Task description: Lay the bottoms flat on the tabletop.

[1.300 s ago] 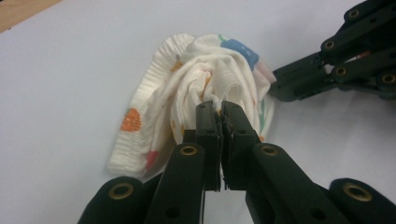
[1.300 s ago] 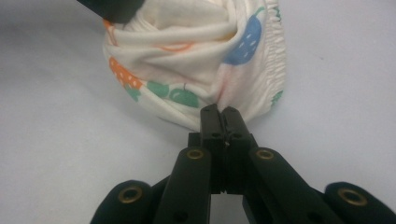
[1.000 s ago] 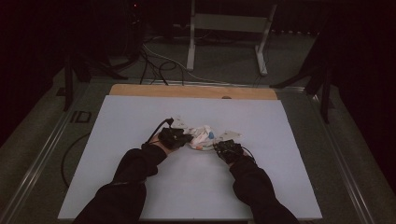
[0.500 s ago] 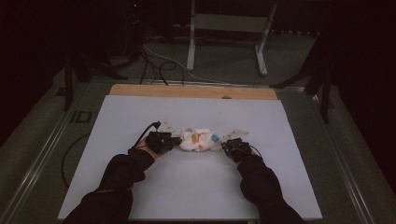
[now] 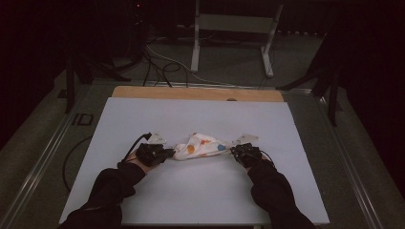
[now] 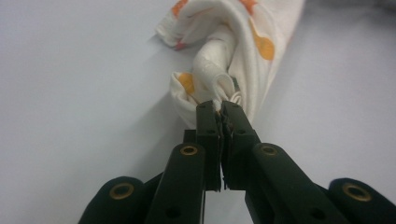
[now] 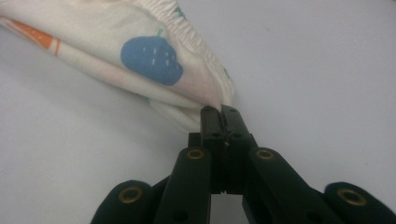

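Note:
A small white cloth [image 5: 200,146] printed with orange and blue shapes is stretched between my two grippers on the white table [image 5: 200,119]. My left gripper [image 5: 168,155] is shut on the cloth's left end; in the left gripper view its jaws pinch a bunched fold of the cloth [image 6: 224,65] at the gripper's [image 6: 218,106] tips. My right gripper [image 5: 235,151] is shut on the right end; in the right gripper view the cloth [image 7: 140,60], with a blue strawberry print and a gathered hem, runs up and left from the gripper's [image 7: 219,110] closed tips.
A wooden strip [image 5: 196,93] borders the table's far edge. Beyond it on the dark floor stand a white metal frame [image 5: 234,33] and loose cables [image 5: 157,62]. A cable [image 5: 136,143] trails from the left gripper.
Both hands have drawn apart, the left hand further to the left, and the crumpled cloth has been pulled out longer between them.

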